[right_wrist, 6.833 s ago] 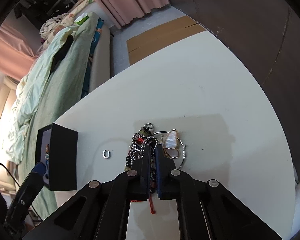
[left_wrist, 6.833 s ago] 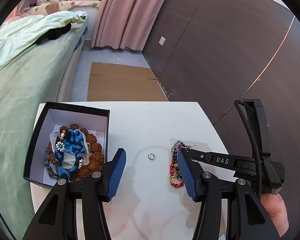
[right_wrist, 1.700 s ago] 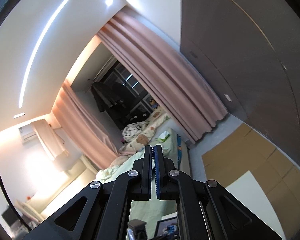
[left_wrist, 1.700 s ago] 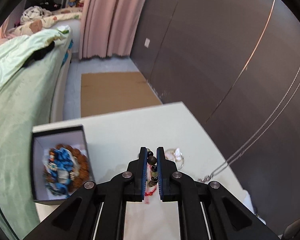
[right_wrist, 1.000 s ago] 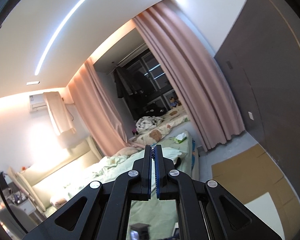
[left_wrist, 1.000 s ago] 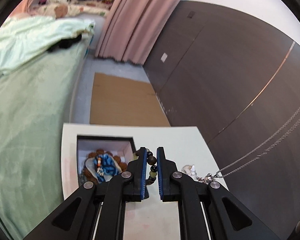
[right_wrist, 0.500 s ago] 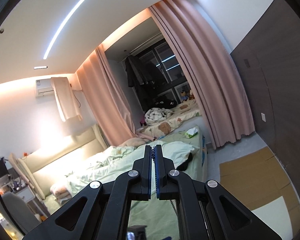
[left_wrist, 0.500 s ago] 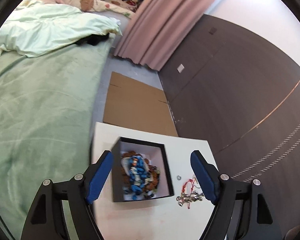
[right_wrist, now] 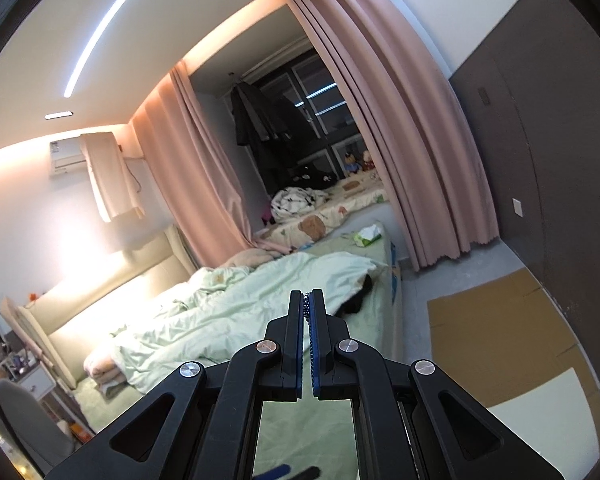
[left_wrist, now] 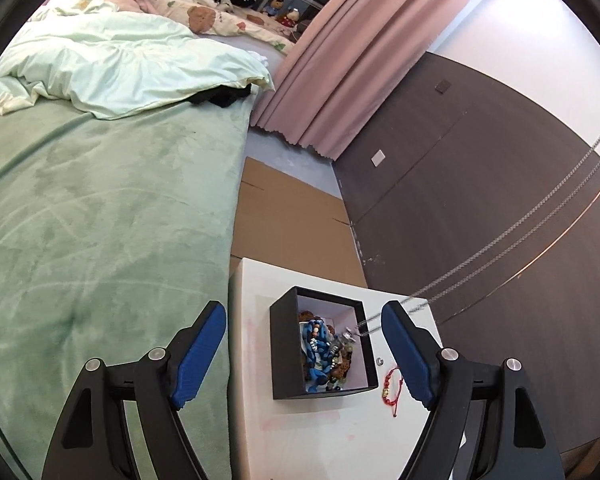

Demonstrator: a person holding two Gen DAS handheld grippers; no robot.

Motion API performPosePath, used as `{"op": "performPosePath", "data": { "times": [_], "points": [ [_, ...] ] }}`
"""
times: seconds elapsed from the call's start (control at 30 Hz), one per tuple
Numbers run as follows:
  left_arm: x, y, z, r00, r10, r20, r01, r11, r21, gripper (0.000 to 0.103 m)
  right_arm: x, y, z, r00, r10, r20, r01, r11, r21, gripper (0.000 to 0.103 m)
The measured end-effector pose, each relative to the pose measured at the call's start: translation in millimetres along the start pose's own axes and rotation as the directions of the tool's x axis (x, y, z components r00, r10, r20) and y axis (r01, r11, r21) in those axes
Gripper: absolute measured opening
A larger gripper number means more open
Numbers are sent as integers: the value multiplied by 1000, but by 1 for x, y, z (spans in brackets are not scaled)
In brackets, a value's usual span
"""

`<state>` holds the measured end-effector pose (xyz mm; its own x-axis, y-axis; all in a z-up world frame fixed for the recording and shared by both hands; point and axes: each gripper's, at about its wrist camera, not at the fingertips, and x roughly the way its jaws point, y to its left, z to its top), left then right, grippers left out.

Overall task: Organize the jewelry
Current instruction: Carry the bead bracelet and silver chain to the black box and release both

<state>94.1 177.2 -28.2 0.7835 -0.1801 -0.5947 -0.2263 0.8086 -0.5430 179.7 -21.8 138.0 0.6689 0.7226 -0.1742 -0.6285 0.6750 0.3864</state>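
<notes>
In the left wrist view, the black jewelry box [left_wrist: 286, 352] with a white inside sits on the white table [left_wrist: 320, 440] and holds several bead bracelets and a blue piece [left_wrist: 318, 344]. My left gripper [left_wrist: 304, 356] is open and empty, high above the box. A long silver chain [left_wrist: 520, 240] runs from the upper right down into the box. My right gripper [right_wrist: 307, 312] is shut on that chain [right_wrist: 307, 308], raised high and facing the bedroom. A red cord bracelet [left_wrist: 392, 390] and a small silver ring [left_wrist: 379, 360] lie on the table right of the box.
A green bed [left_wrist: 100, 220] runs along the table's left edge. A dark panelled wall [left_wrist: 480, 184] stands to the right. Brown cardboard [left_wrist: 288, 216] lies on the floor beyond the table. Pink curtains [left_wrist: 340, 60] hang at the back.
My left gripper let go of the beaded bracelet, which now lies in the box, opened and rose. The right gripper stayed shut on the chain, whose lower end now hangs into the box.
</notes>
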Motion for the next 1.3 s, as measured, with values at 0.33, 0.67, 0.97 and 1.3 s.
{"op": "performPosePath", "data": {
  "times": [0.33, 0.67, 0.97, 1.3],
  "points": [
    [-2, 5, 1, 1000, 1, 0, -1, 1000, -19, 81, 38, -44, -53, 982, -52, -181, 65, 996, 68, 4],
    [1, 10, 1, 1000, 10, -5, -11, 999, -39, 81, 68, -89, -109, 948, -82, -308, 125, 984, 125, 4],
    [7, 11, 2, 1000, 14, -12, -15, 999, -44, 81, 87, -115, -136, 921, -115, -373, 180, 973, 145, 4],
    [11, -1, 0, 1000, 31, -3, -31, 999, -20, 85, 82, -132, -157, 889, -53, -456, 147, 973, 175, 67]
  ]
}}
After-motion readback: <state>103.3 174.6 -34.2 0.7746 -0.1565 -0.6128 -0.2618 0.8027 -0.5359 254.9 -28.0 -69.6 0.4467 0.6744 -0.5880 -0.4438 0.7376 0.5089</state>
